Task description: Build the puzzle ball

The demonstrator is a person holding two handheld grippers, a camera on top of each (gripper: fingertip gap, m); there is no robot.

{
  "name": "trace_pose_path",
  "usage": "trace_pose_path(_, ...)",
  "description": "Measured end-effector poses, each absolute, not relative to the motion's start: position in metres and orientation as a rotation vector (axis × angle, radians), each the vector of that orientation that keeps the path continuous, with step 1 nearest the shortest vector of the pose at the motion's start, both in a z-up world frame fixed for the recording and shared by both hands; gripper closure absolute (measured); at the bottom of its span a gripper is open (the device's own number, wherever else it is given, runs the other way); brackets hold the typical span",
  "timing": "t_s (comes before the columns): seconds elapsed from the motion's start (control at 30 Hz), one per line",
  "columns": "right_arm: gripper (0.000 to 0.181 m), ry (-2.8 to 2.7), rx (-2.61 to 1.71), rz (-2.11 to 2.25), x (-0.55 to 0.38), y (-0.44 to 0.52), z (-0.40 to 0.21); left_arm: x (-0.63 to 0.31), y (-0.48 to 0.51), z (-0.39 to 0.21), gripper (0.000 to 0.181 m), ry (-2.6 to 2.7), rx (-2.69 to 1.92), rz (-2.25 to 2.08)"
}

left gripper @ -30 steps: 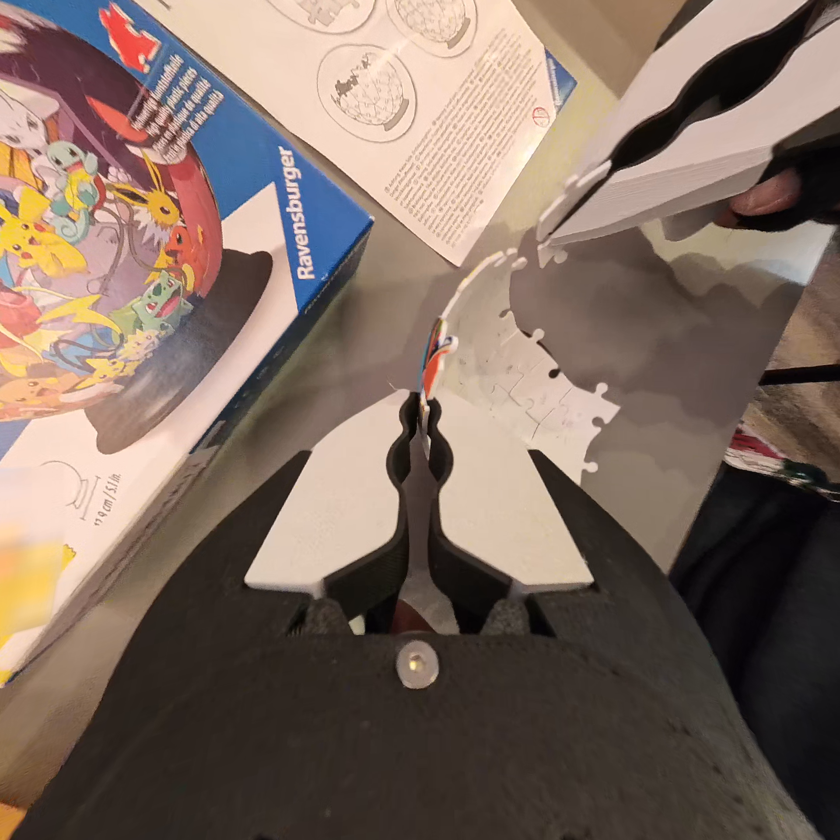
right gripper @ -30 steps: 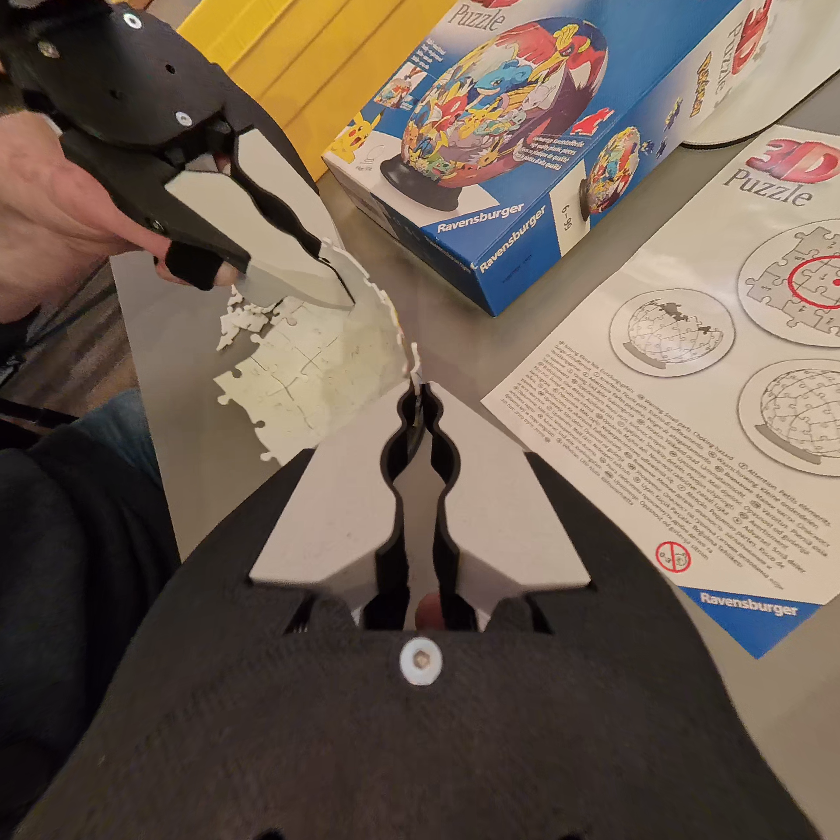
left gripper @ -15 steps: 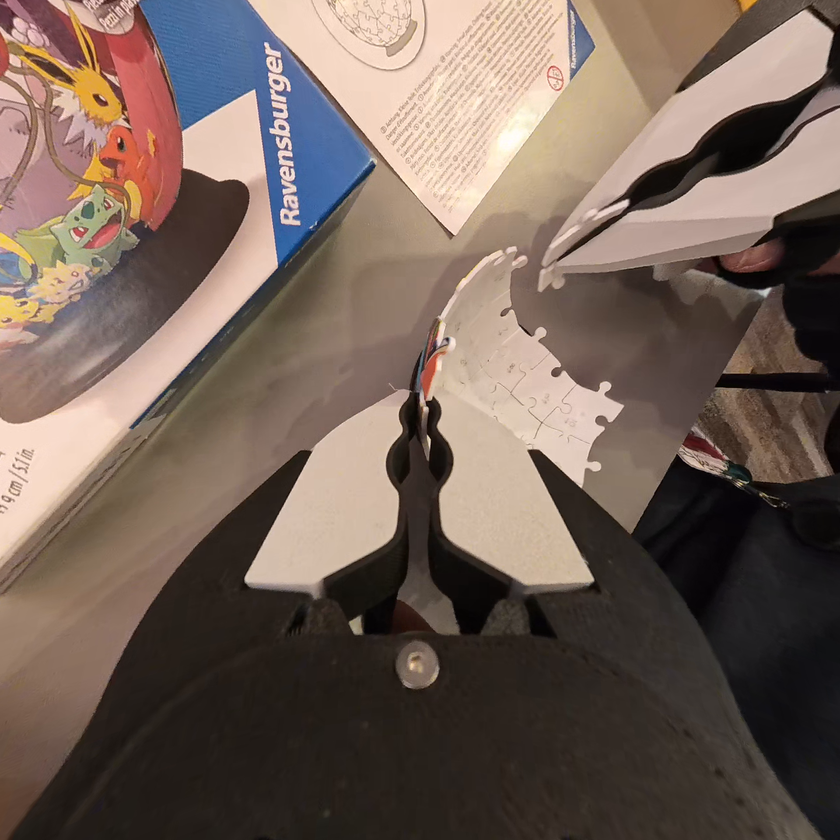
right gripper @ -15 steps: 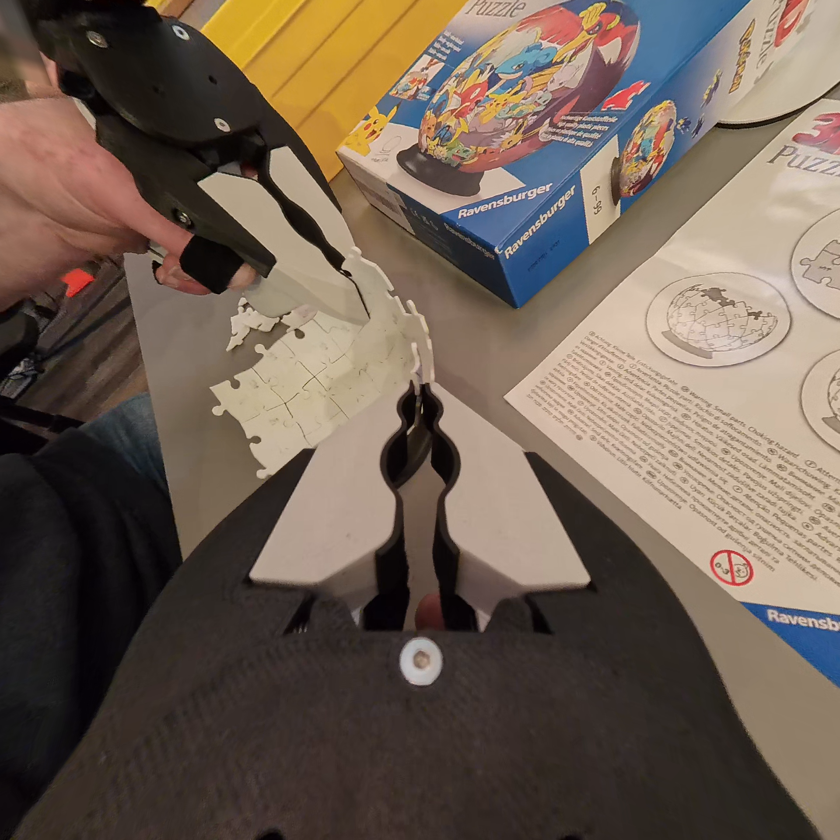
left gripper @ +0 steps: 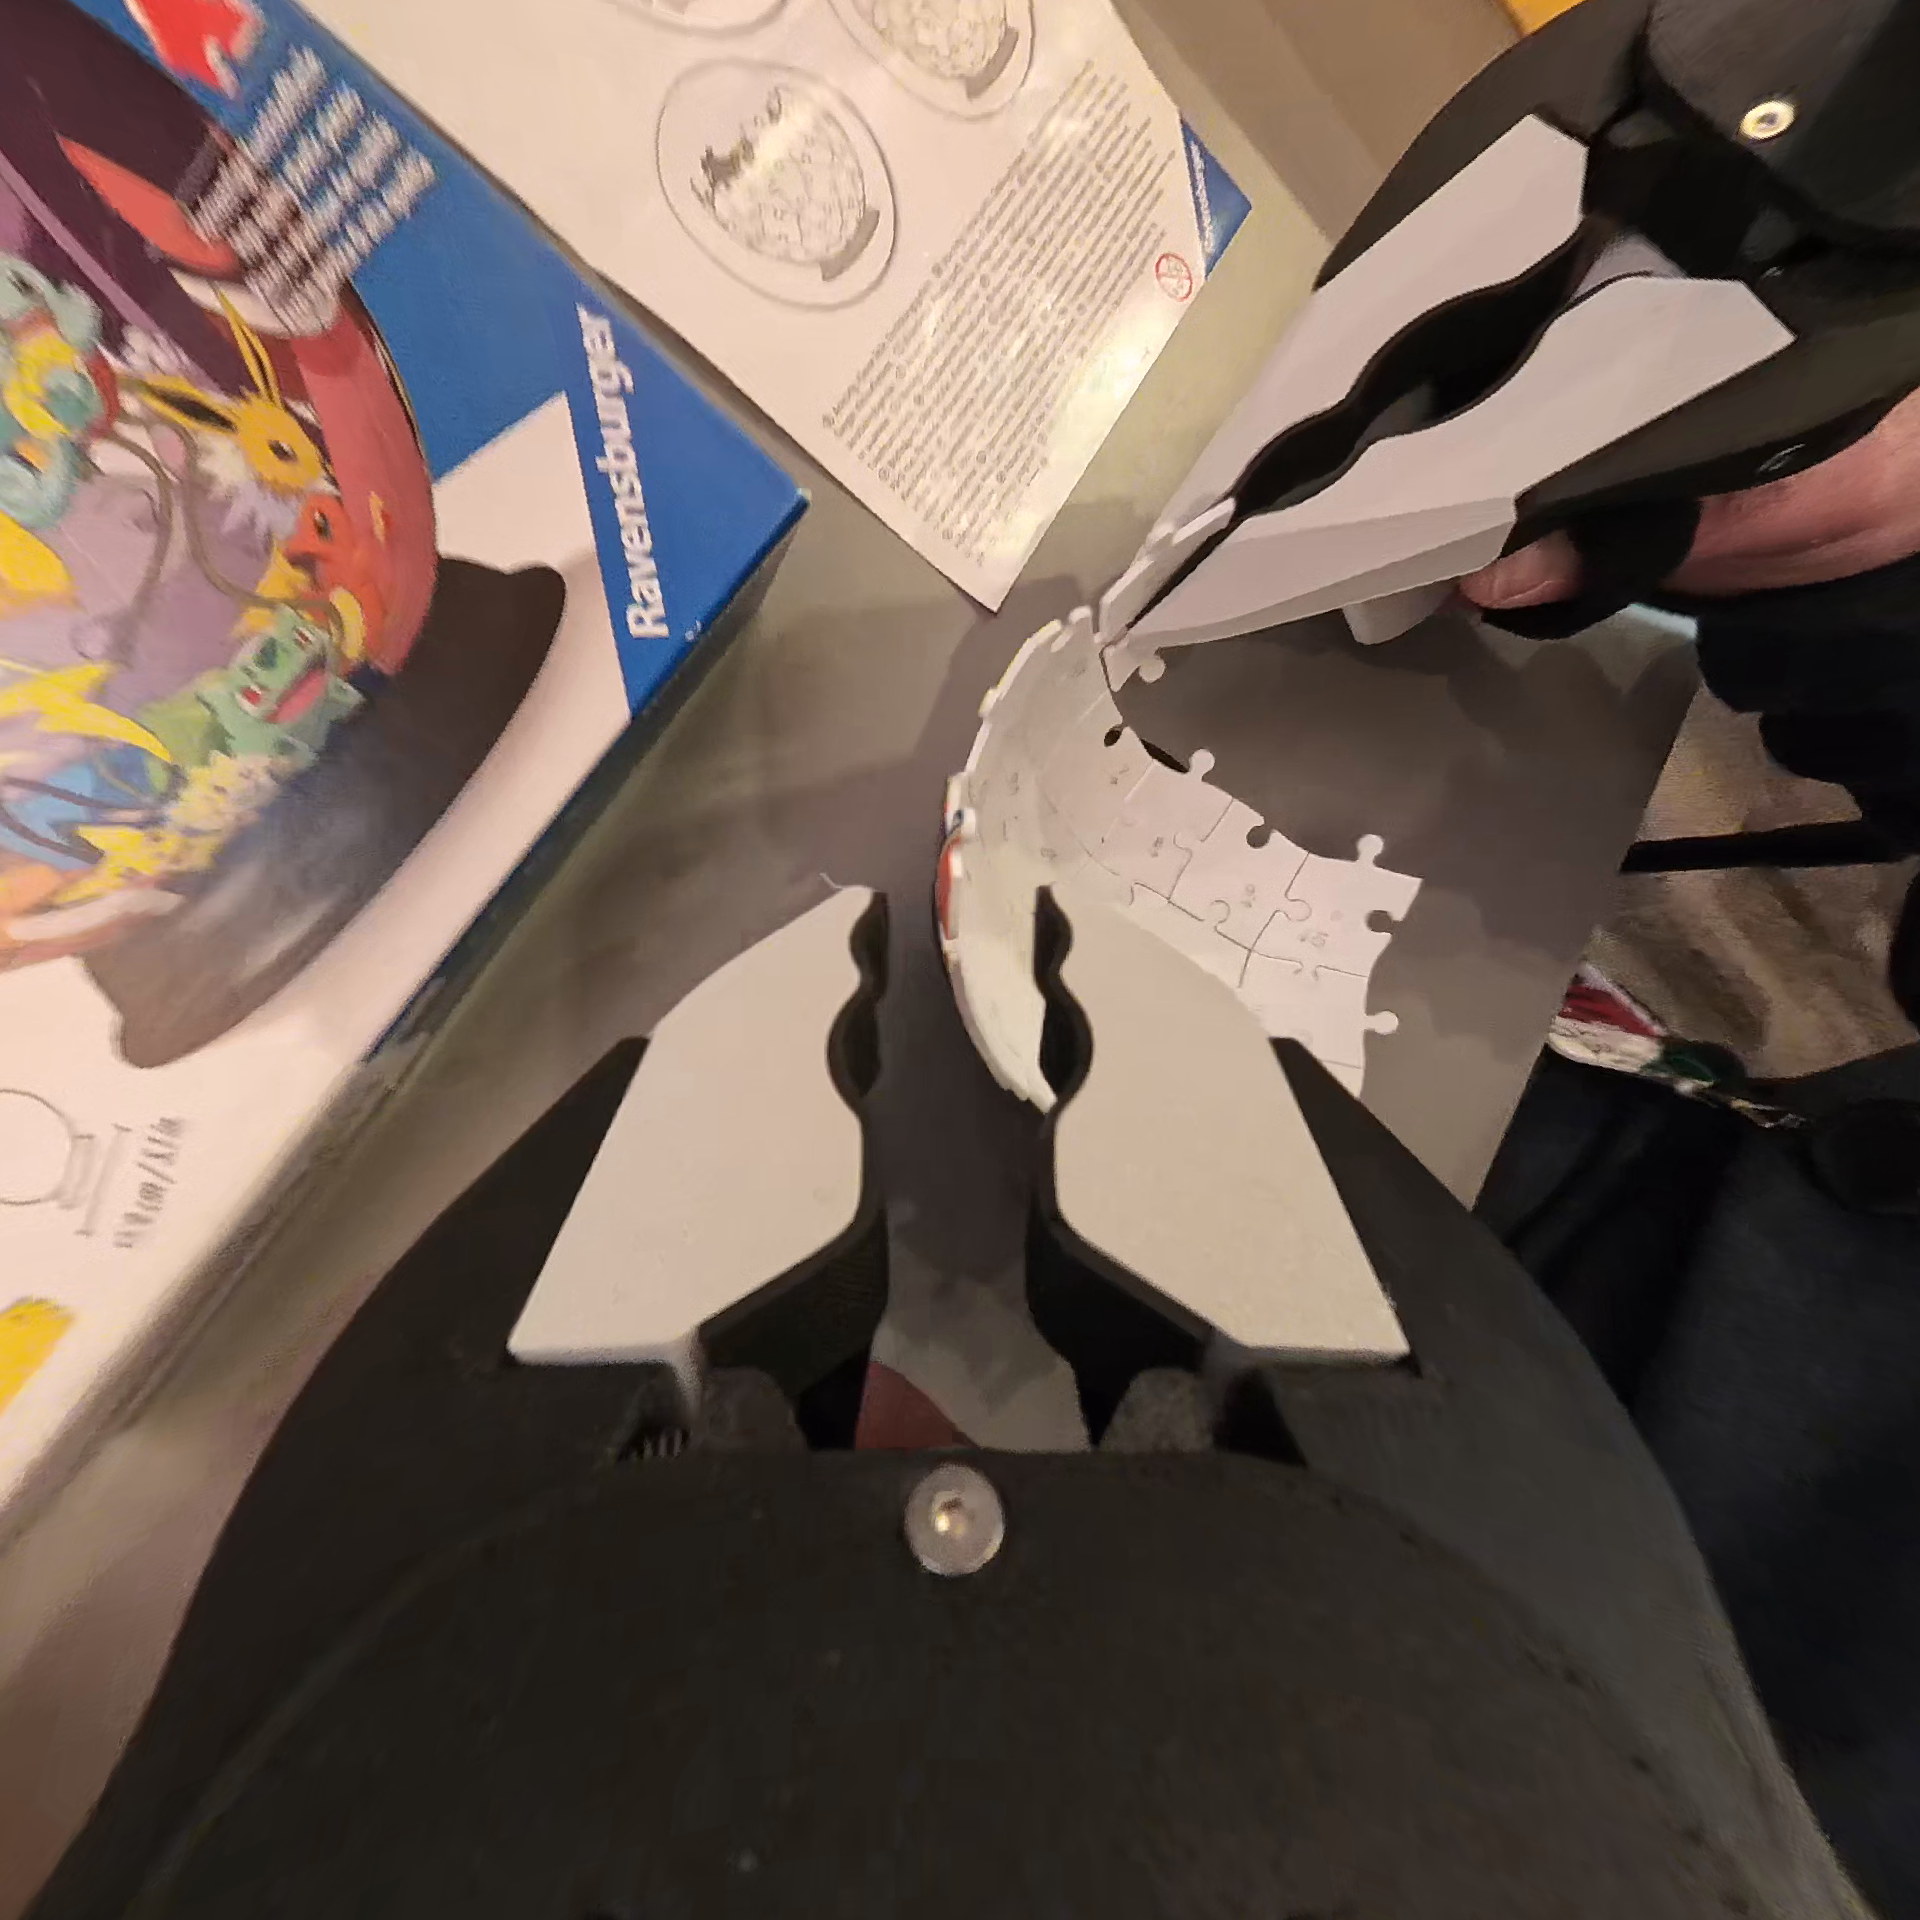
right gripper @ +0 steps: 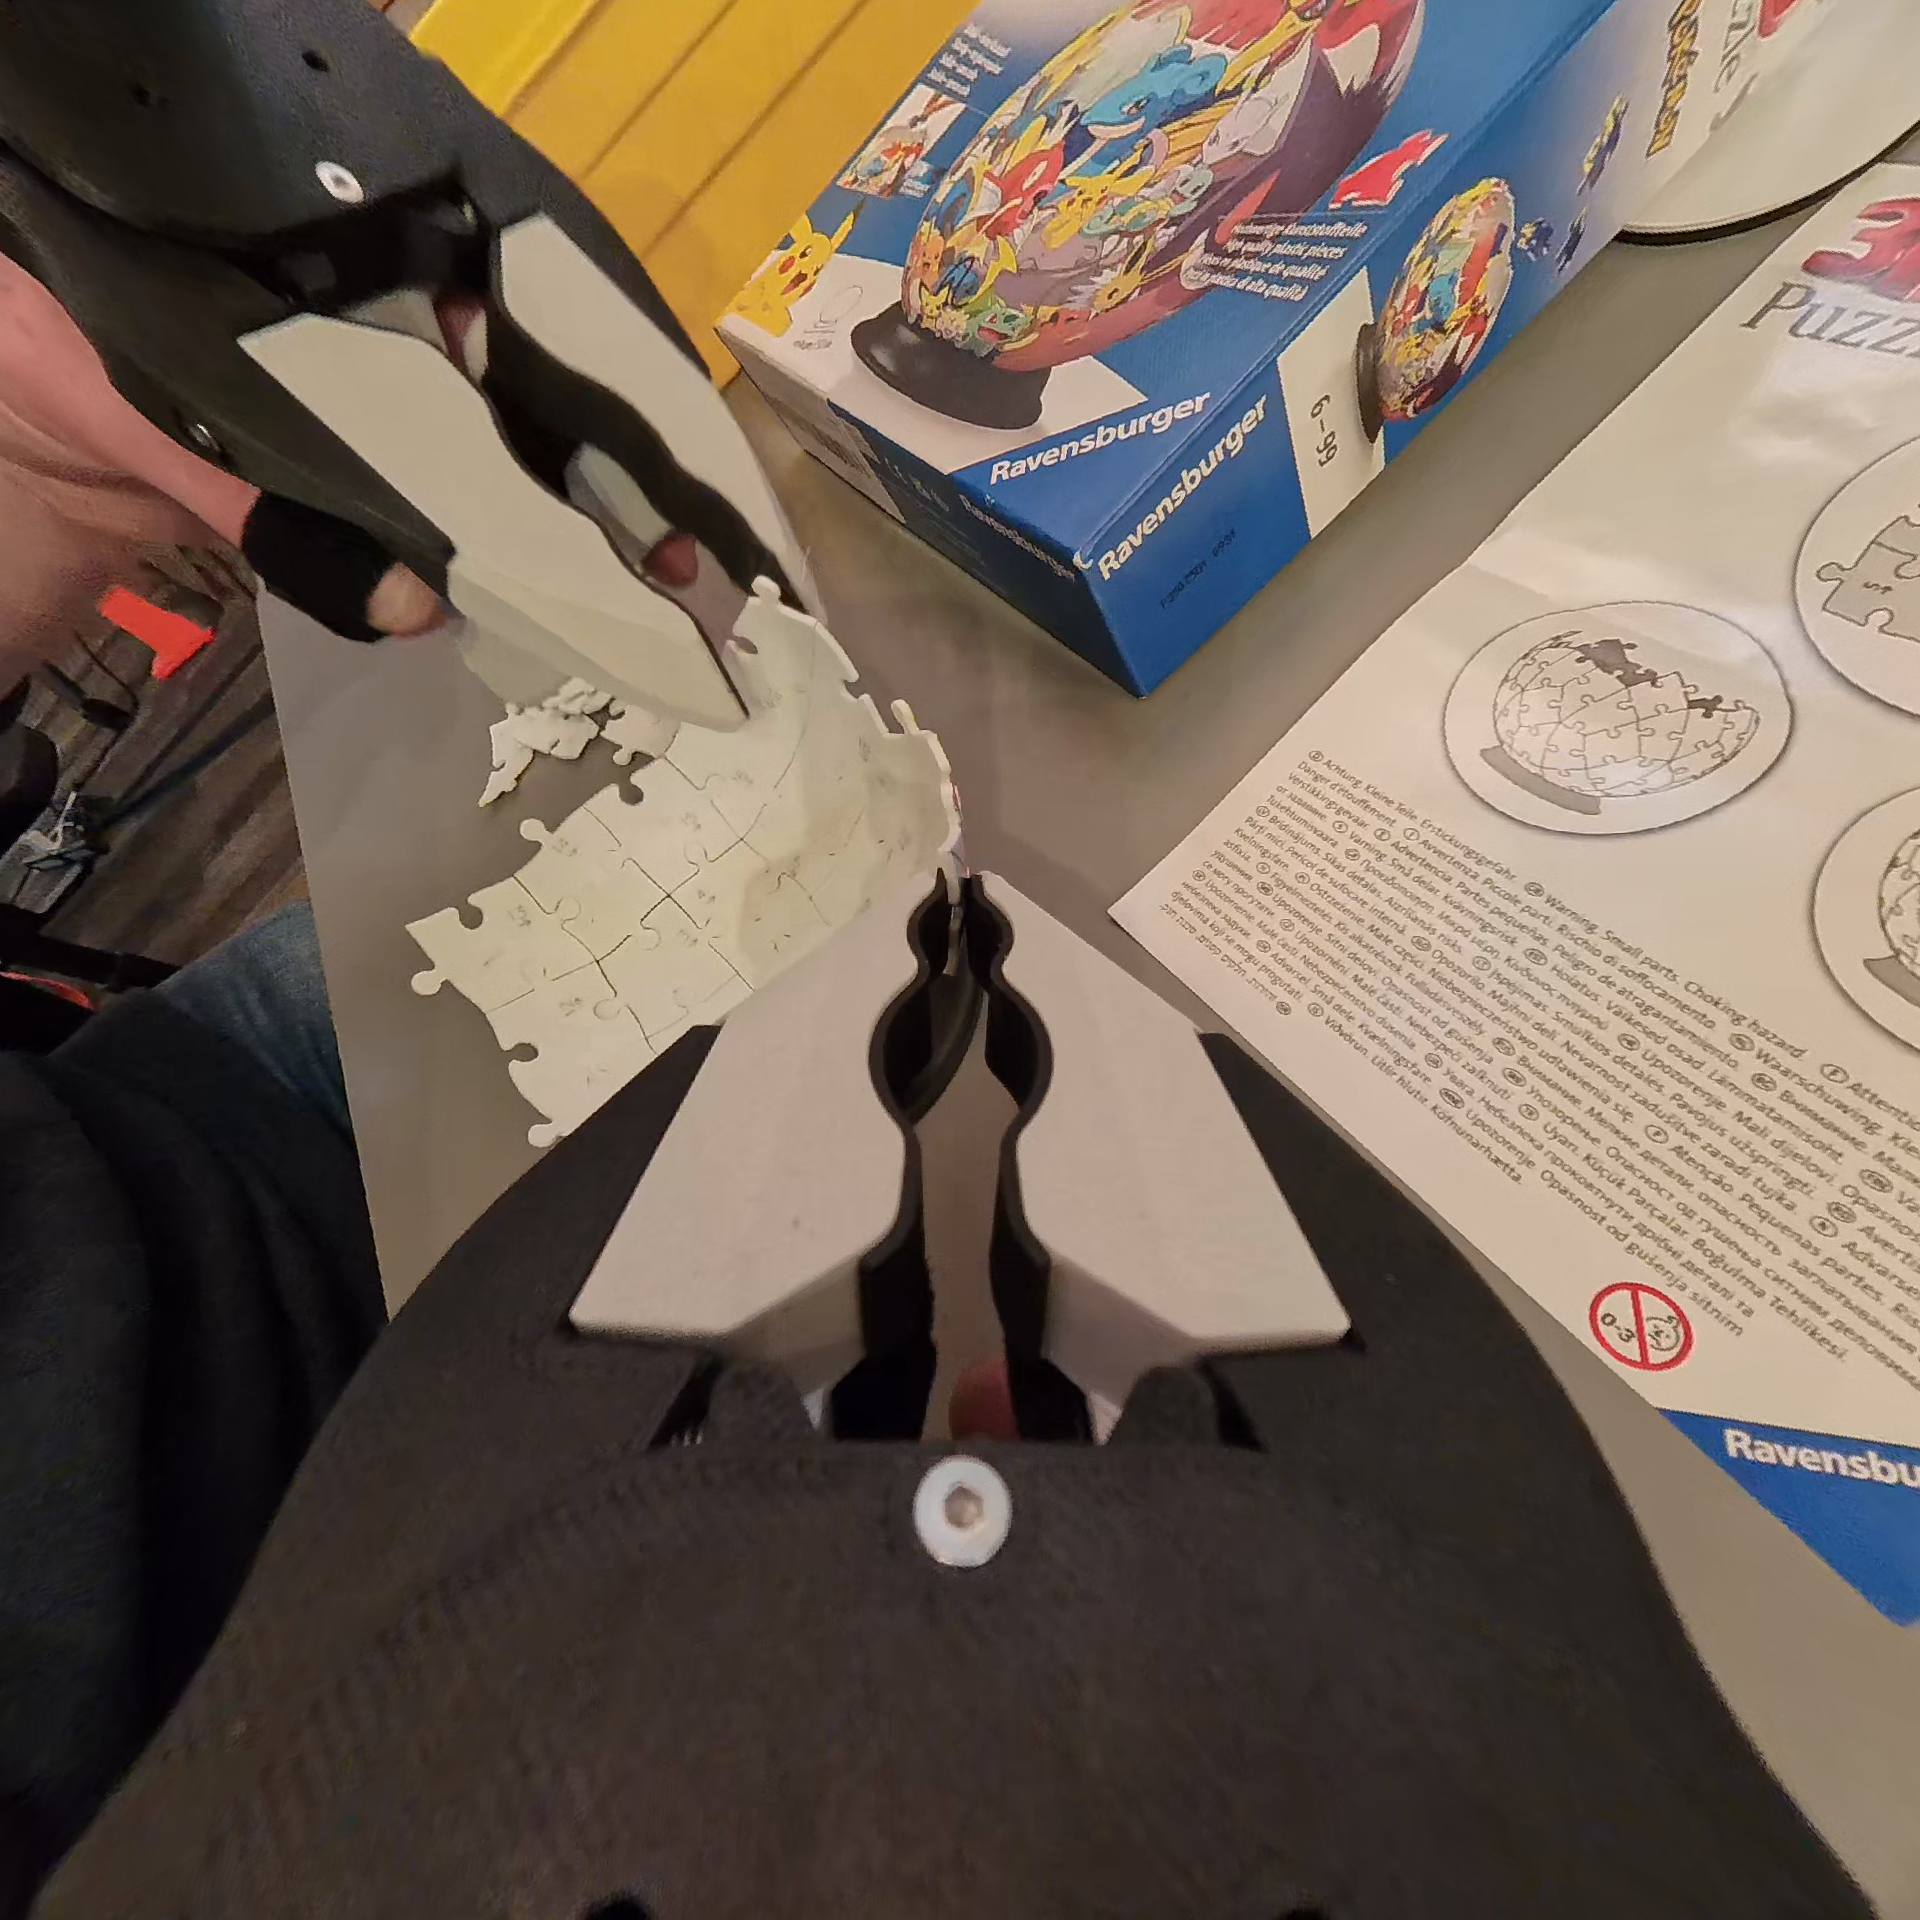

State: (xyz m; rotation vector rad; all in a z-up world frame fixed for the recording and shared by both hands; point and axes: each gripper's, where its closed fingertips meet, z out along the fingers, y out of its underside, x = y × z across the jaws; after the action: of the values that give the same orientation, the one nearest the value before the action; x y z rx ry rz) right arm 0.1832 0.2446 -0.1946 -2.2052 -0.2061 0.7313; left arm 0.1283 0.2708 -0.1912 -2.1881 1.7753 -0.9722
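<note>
A grey table (left gripper: pixel 831 675) carries the puzzle box (left gripper: pixel 416 520), with the instruction sheet (left gripper: pixel 987 312) just beside it and something yellow (right gripper: pixel 623 104) behind it. The puzzle shell (left gripper: pixel 1195 862), a curved patch of joined pieces showing its white inside, is held up over the table on the side of the box nearest you. It lies near the box but apart from it, and a few loose pieces (right gripper: pixel 551 727) lie on the table beyond it. Your right gripper (right gripper: pixel 956 888) is closed tight on the rim of the shell that faces the box, so it carries the whole weight. Your left gripper (left gripper: pixel 956 904) has its jaws narrowly apart and grips nothing. The shell's coloured rim stands on edge inside that gap, close against the finger farther from the box. The shell's long curve runs from the right gripper's pinch, through the left gap, then away from the box toward your lap. The coming move likely turns on that gap. Because the rim lies in line with your left fingers, closing them where they are should catch it. Keep the right grip firm, since one pinch point lets the joined pieces flex or pop apart.
</note>
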Motion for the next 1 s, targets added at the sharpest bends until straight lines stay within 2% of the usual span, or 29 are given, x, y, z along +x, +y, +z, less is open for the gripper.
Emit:
trace_pose_path(0.1,0.181,-0.218,-2.213,0.731,0.183,0.245,-0.195,0.137,0.282,-0.174,0.141,1.83,-2.019,-0.894)
trace_pose_path(0.3,0.181,-0.236,-2.224,0.735,0.182,0.245,-0.196,0.157,0.27,-0.166,0.138,2.273,-1.628,-0.641)
trace_pose_path(0.6,0.181,-0.255,-2.226,0.738,0.182,0.245,-0.197,0.174,0.256,-0.196,0.152,2.718,-1.416,-0.481)
trace_pose_path(0.77,0.181,-0.269,-2.226,0.728,0.181,0.246,-0.197,0.177,0.255,-0.208,0.166,2.801,-1.39,-0.443)
trace_pose_path(1.0,0.181,-0.281,-2.237,0.708,0.182,0.246,-0.199,0.177,0.251,-0.211,0.171,2.827,-1.388,-0.51)
